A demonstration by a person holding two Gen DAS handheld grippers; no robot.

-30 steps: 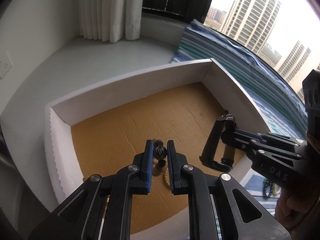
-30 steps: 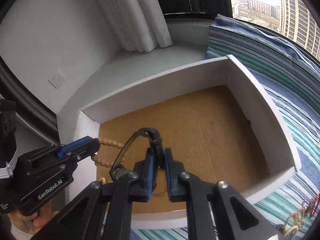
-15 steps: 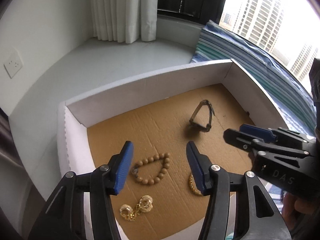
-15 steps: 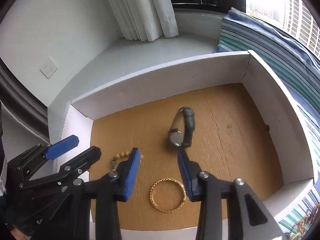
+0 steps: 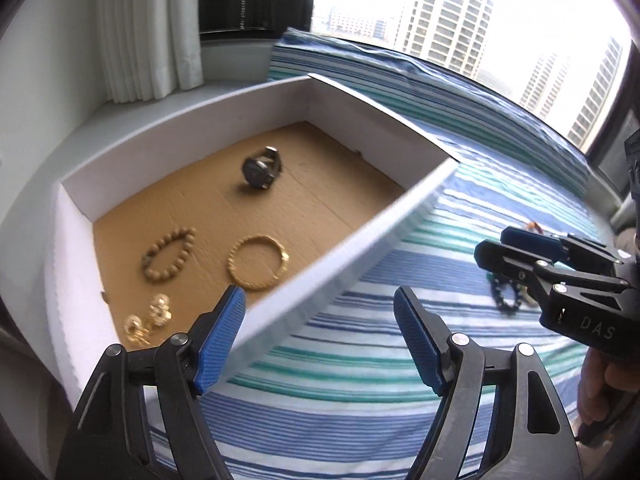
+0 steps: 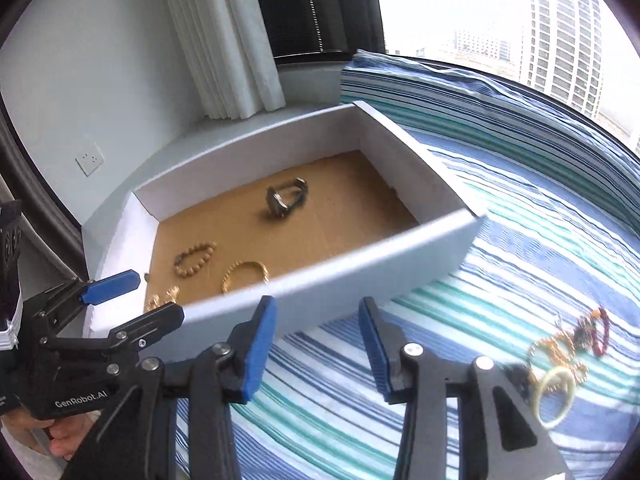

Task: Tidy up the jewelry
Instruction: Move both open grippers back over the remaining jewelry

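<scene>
Both grippers empty, jaws opening, over the striped cloth (image 5: pixel 360 344).
Left gripper (image 5: pixel 320 336) wide, right gripper (image 6: pixel 318 344) about half; nothing between the pads. Box (image 5: pixel 352 248) at 11 o'clock holds one watch (image 5: pixel 262 168), one bead bracelet (image 5: pixel 170 256), one gold bangle (image 5: pixel 258 262), gold earrings (image 5: pixel 148 320). Loose jewelry pile (image 6: pixel 568 352) at 3 o'clock of right gripper.

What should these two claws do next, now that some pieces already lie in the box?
Probably carry the right claw toward the tangled jewelry pile on the striped cloth. Both claws are opening with nothing between their pads, and the watch, bead bracelet and gold bangle already lie in the box, so the pile looks like the work left.
</scene>
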